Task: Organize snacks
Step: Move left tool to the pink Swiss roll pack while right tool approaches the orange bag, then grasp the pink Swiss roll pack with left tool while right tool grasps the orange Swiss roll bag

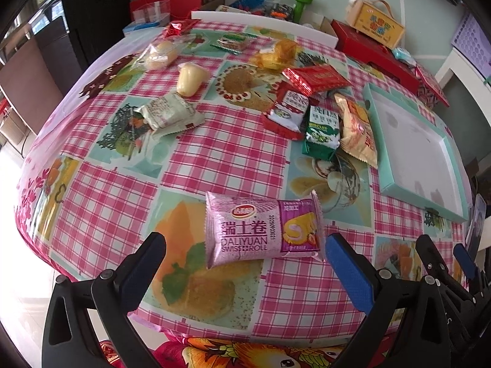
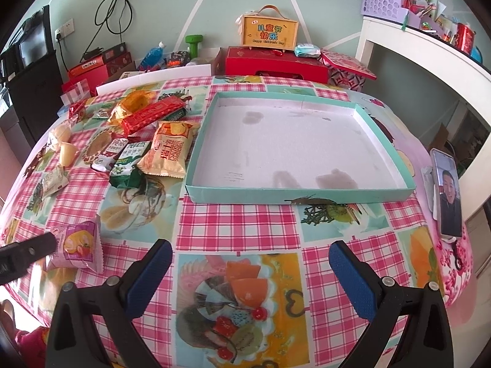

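Observation:
A purple Swiss roll packet (image 1: 262, 230) lies on the checked tablecloth just ahead of my open left gripper (image 1: 245, 245), between its fingers and apart from them; it also shows in the right wrist view (image 2: 78, 245). An empty teal tray (image 2: 294, 144) lies ahead of my open, empty right gripper (image 2: 250, 263); it shows at the right of the left wrist view (image 1: 414, 150). Several snack packets lie left of the tray: a green biscuit pack (image 1: 322, 132), a gold pack (image 1: 357, 128), a red pack (image 1: 316, 78).
A phone (image 2: 448, 196) lies at the table's right edge. Red boxes (image 2: 273, 61) and a yellow gift case (image 2: 270, 30) stand at the back. A white shelf (image 2: 429, 61) stands to the right. The left gripper's finger (image 2: 27, 251) shows in the right wrist view.

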{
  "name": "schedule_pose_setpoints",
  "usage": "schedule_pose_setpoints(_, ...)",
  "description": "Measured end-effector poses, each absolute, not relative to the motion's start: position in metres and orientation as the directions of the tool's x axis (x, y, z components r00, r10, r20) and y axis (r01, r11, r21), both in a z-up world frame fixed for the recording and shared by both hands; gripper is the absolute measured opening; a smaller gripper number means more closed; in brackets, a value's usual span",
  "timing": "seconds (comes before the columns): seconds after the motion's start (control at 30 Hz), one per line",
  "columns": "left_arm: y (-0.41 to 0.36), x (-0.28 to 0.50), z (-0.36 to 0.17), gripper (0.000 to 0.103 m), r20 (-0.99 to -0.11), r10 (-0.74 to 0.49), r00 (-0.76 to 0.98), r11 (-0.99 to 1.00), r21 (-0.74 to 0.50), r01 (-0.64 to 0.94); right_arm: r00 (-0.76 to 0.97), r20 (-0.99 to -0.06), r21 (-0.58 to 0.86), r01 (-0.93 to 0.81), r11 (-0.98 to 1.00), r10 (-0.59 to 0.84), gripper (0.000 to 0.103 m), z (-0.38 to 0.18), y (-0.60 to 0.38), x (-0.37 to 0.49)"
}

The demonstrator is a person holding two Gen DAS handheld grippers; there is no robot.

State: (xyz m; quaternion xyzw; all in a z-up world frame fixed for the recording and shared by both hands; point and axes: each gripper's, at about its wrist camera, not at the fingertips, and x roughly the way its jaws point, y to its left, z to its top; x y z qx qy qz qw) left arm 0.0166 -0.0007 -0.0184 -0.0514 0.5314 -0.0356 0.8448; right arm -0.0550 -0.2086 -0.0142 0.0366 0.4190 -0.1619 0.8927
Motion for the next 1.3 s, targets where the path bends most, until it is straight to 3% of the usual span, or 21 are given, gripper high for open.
schedule_pose_setpoints(0.43,-0.020,0.057,-0.062,0.103,-0.958,-0.178,0.226,0.981,-0.191,-0.038,0.579,-0.789,-0.028,0.296,0.955,-0.203,0.103,-0.022,-0.206,-0.036)
schedule_pose_setpoints(0.53,-0.024,0.061,-0.067,0.094,-0.957,-0.184,0.225,0.979,-0.200,-0.049,0.578,-0.793,-0.016,0.294,0.956,-0.191,0.103,-0.023,-0.208,-0.032)
schedule_pose_setpoints(0.83,-0.011,0.067,-0.053,0.087,-0.942,-0.205,0.268,0.968,-0.236,-0.091,0.594,-0.787,0.001,0.273,0.962,-0.168,0.103,-0.015,-0.208,-0.009)
schedule_pose_setpoints(0.9,-0.007,0.072,-0.048,0.075,-0.936,-0.198,0.291,0.966,-0.236,-0.102,0.600,-0.785,0.013,0.266,0.964,-0.155,0.103,-0.011,-0.208,-0.002)
schedule_pose_setpoints(0.93,-0.005,0.075,-0.043,0.074,-0.934,-0.189,0.304,0.967,-0.231,-0.108,0.603,-0.784,0.018,0.259,0.966,-0.147,0.103,-0.009,-0.208,0.004)
schedule_pose_setpoints(1.3,0.003,0.098,-0.050,0.077,-0.938,-0.190,0.291,0.968,-0.229,-0.104,0.550,-0.835,0.083,0.153,0.985,-0.015,0.103,0.008,-0.197,0.079)
